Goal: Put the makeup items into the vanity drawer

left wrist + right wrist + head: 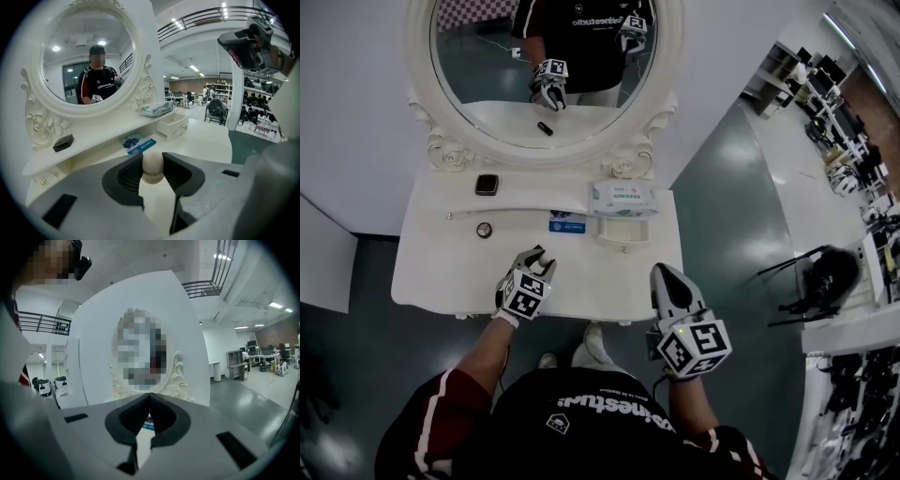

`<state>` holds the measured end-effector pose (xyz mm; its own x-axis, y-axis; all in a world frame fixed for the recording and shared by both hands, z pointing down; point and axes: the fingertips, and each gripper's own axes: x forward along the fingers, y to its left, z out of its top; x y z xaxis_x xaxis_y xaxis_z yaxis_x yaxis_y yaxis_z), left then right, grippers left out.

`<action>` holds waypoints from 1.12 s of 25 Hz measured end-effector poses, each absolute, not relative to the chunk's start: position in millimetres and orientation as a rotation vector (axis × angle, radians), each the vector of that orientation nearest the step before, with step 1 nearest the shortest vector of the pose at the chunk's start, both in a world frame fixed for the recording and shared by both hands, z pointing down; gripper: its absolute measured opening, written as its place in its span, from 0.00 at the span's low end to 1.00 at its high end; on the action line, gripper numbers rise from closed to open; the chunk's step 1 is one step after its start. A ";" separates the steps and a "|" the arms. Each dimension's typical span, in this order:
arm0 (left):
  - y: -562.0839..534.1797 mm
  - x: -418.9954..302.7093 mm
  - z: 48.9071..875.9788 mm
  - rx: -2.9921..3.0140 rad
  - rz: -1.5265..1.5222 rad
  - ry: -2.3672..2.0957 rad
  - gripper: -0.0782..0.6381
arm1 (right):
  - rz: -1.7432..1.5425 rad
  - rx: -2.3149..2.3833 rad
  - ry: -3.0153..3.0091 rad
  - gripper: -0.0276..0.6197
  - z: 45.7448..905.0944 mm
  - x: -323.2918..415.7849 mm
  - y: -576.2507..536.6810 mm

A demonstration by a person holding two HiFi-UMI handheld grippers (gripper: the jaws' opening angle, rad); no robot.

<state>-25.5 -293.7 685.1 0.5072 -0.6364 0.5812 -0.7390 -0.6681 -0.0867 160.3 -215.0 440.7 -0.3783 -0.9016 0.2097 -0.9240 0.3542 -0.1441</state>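
Note:
My left gripper [539,260] hovers over the front middle of the white vanity top [441,272]. It is shut on a beige egg-shaped makeup sponge [152,171], which the ribbed pads press from both sides. Past it lie a blue packet [138,144] and a small round item [484,230]. A black compact [487,185] rests on the raised shelf. The small drawer [623,232] sticks out from under that shelf, right of centre. My right gripper [668,277] hangs shut and empty at the vanity's front right edge, with its tips touching [150,397].
A pack of wipes [622,199] lies on the shelf above the drawer. The oval mirror [544,66] stands behind and reflects the person and both grippers. Grey floor and shelving racks [853,141] spread out to the right.

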 end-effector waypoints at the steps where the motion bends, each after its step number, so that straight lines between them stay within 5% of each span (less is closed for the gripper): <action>1: -293.4 -27.1 681.7 2.574 0.874 -1.191 0.29 | 0.359 1.693 -2.512 0.05 439.3 159.5 -216.3; 28: -282.8 -18.9 445.7 2.799 0.204 -1.345 0.29 | 0.257 1.755 -2.645 0.05 391.4 189.0 -264.4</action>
<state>-18.9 -282.8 445.7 0.6178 -0.7755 0.1303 -0.7793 -0.6259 -0.0301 189.0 -264.4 391.4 -0.3920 -0.9184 0.0533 -0.9115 0.3799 -0.1577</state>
